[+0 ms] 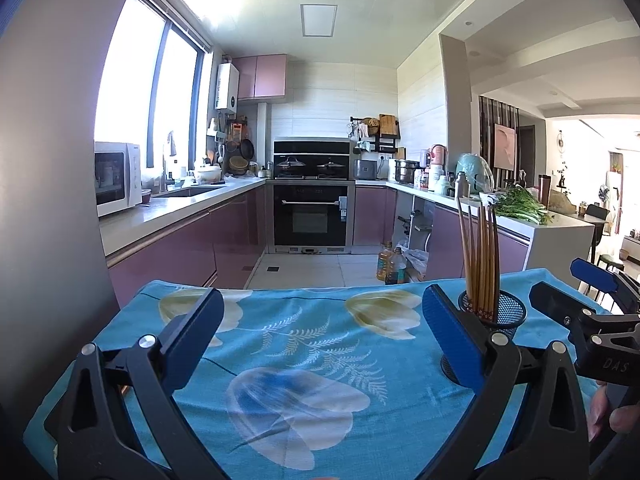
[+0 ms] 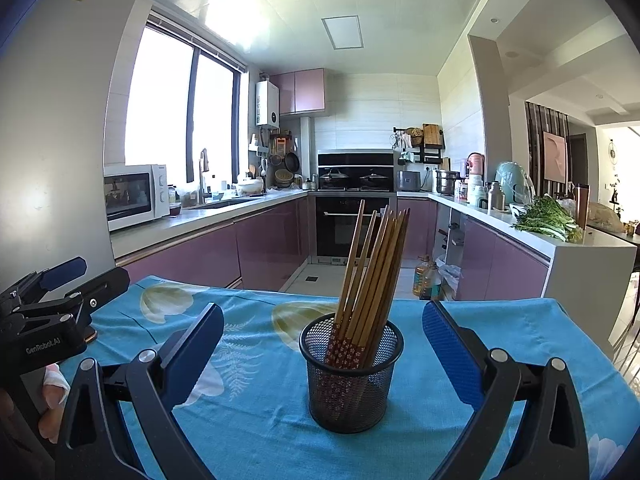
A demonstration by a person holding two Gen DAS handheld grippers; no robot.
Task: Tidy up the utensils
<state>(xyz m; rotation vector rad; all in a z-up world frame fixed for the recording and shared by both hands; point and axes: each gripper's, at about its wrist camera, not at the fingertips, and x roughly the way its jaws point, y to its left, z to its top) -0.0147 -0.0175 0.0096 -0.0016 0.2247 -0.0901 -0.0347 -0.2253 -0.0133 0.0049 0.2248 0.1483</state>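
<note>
- Chopsticks [image 2: 370, 276]: a bundle of slim wooden sticks, standing tips-up in a black mesh holder [image 2: 351, 376] on the blue flowered tablecloth [image 2: 256, 408]. They fan and lean toward the right rim.
- Handling, judged: light, stiff, smooth-sided; likely to roll or slip if pinched singly. Decorated red ends sit down inside the mesh, so the bare upper shafts are the only free place to take hold, best low, just above the rim, where the sticks bunch.
- Holder, judged: light wire mesh, could tip or slide on the cloth if the sticks are pulled sideways; lift straight up.
- Contents: chopsticks only, as far as the mesh shows. No other utensils visible on the cloth.
- Right gripper [image 2: 323, 344]: jaws spread wide, empty, holder standing between and just beyond the blue pads [image 2: 450, 354], not touching.
- Left gripper [image 1: 323, 340]: also wide and empty, over bare cloth; holder [image 1: 502, 312] shows behind its right pad.
- Far background: kitchen counters, microwave [image 2: 134, 196], oven [image 2: 352, 224], greens [image 2: 548, 216] on the right counter.
</note>
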